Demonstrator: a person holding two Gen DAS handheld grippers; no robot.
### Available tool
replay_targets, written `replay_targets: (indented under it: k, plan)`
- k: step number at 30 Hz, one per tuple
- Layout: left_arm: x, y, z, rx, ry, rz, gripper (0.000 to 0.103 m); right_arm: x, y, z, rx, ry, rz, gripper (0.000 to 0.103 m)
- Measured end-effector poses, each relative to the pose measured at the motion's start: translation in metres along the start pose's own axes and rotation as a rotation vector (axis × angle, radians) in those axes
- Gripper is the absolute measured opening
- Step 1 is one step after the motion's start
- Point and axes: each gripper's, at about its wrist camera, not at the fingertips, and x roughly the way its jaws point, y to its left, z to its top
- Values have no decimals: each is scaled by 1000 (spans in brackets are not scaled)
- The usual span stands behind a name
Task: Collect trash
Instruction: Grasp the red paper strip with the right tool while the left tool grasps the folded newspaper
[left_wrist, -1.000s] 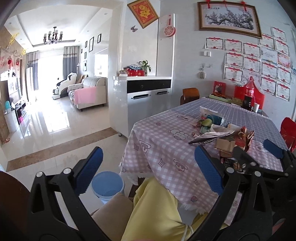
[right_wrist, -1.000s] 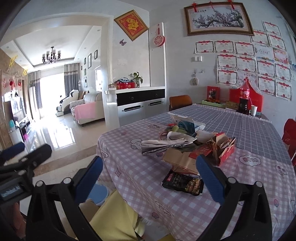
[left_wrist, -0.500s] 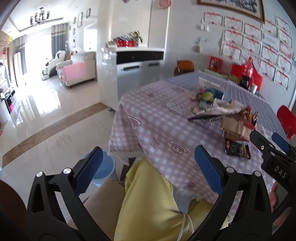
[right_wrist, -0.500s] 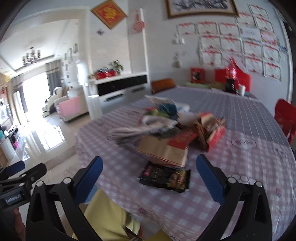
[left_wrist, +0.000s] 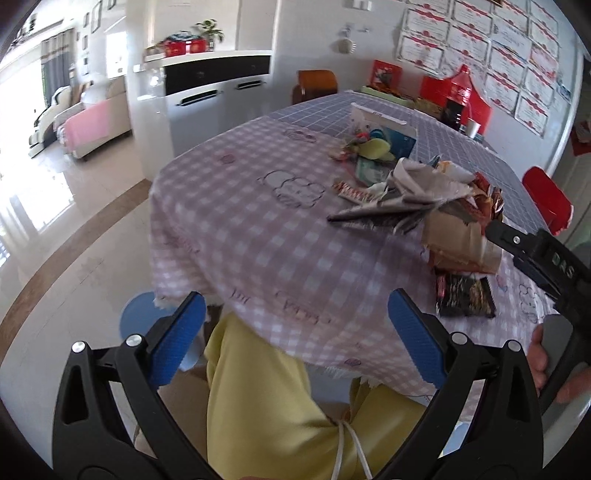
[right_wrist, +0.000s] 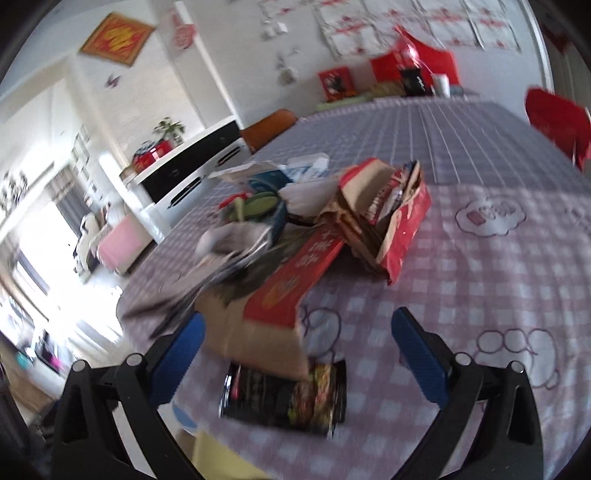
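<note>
The trash pile lies near the middle of a table under a pink-and-white checked cloth with cartoon outlines; farther back the cloth turns to a grey-blue grid. In the heap are crumpled newspaper, a flattened brown-and-red cardboard piece, a torn red carton with wrappers stuffed in it, green and blue scraps, and behind them an open white box. A dark snack wrapper lies flat on the cloth at the near edge of the pile, partly tucked under the cardboard. The right gripper hovers low over the table edge with its blue-padded jaws spread wide and nothing between them; the dark wrapper sits just ahead of the gap. This view is blurred. From the left camera, the right gripper's black body reaches over the table corner, a hand around its handle. The left gripper is held off the table's front edge above the person's yellow-clad lap, its jaws likewise wide apart and empty. A blue bucket stands on the glossy tiled floor just beside the table's near corner, its contents out of sight. Beyond are a white sideboard with a plant, a brown chair at the far side, a red chair to the right, certificates on the wall, and a bright living room with a sofa.
</note>
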Motion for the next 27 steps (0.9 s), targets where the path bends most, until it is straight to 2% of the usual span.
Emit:
replay_targets:
  k: [4, 8, 10, 12, 13, 15, 16, 18, 24, 27]
  plan:
    - [10, -2, 17, 21, -8, -14, 97, 27, -11, 15, 119, 64, 77, 99]
    - [16, -1, 33, 30, -19, -48, 97, 46, -17, 25, 222, 73, 80, 99]
    - [17, -4, 39, 46, -23, -80, 97, 51, -14, 33, 207, 67, 74, 92]
    - [19, -10, 43, 70, -22, -117, 97, 57, -9, 41, 174, 95, 101, 34]
    - [20, -14, 45, 89, -18, -143, 97, 59, -9, 44, 177, 102, 111, 32]
    - [28, -27, 46, 157, 14, -222, 97, 55, -9, 48, 193, 71, 111, 20]
    - [33, -32, 45, 175, 32, -223, 97, 50, -7, 51, 181, 45, 106, 19]
    - [41, -41, 42, 195, 45, -195, 97, 35, -2, 54, 153, -8, 108, 11]
    - [54, -54, 42, 200, 75, -215, 97, -7, 9, 73, 84, -145, 123, 10]
    - [57, -61, 44, 211, 62, -192, 97, -29, 5, 79, 69, -205, 110, 10]
